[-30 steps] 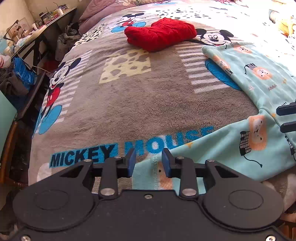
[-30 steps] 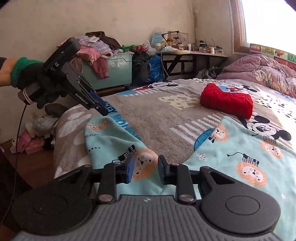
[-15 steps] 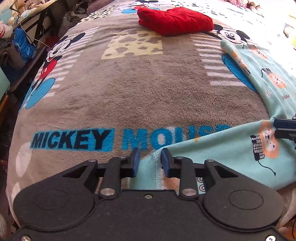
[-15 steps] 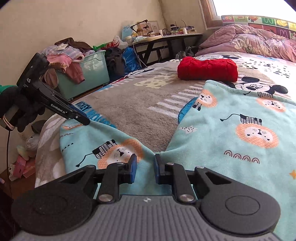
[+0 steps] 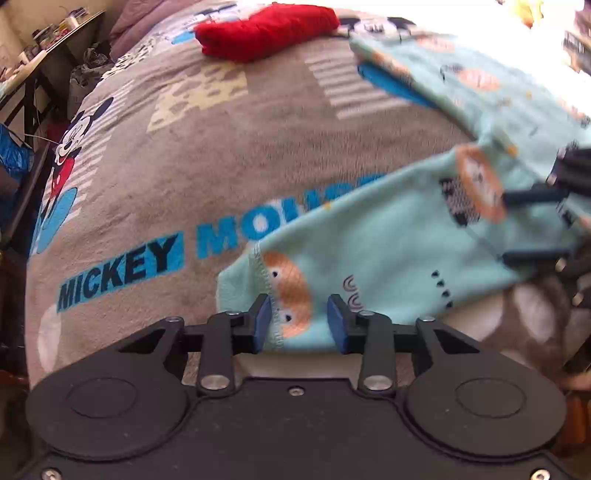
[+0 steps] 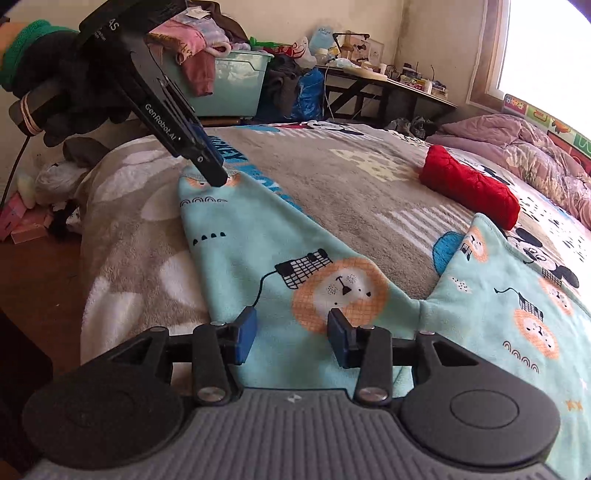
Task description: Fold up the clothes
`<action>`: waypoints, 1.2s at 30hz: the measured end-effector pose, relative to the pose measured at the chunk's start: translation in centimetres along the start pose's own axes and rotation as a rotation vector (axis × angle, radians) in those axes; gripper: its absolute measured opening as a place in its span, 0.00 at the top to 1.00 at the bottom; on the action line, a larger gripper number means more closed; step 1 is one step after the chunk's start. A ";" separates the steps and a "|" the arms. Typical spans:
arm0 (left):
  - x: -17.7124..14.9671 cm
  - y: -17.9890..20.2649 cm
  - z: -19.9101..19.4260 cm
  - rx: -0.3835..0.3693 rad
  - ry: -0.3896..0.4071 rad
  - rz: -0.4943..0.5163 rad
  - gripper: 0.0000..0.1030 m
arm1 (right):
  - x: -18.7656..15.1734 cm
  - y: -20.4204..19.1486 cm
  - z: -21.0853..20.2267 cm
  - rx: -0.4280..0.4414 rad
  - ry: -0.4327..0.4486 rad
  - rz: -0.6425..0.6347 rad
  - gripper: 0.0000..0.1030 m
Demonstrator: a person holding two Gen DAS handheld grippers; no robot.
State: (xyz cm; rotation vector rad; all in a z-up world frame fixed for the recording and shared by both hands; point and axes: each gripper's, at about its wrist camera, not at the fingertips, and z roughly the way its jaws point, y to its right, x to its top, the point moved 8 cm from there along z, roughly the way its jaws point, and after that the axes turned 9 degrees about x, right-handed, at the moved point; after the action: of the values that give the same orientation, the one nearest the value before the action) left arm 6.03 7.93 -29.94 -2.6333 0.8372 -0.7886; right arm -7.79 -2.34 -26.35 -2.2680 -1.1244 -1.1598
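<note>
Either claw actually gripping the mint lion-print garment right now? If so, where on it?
Neither. Left claw and right claw are both opening; the mint garment lies between their pads unpinched, at the sleeve cuff and lower sleeve.

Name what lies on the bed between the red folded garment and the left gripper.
In the left wrist view, only bare Mickey Mouse blanket lies between the red folded garment and the left gripper.

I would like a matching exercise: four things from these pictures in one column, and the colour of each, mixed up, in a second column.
Things:
1. folded knit garment
2. lion-print garment
3. blanket
4. storage bin

Colours:
A. mostly grey, with Mickey Mouse pictures
B. red
C. pale green, clothes piled on top
D. light turquoise with orange lions

Pairs: 1-B, 2-D, 3-A, 4-C
</note>
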 end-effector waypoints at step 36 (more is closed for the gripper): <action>24.7 4.8 4.3 -0.092 0.086 -0.374 0.49 | -9.4 37.1 -16.1 -0.248 0.304 0.903 0.45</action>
State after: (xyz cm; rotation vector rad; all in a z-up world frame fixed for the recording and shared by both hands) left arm 23.24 -10.25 -25.07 -2.9003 0.4090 -0.9793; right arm 9.68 -39.81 -22.69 -2.2336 0.1916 -1.1925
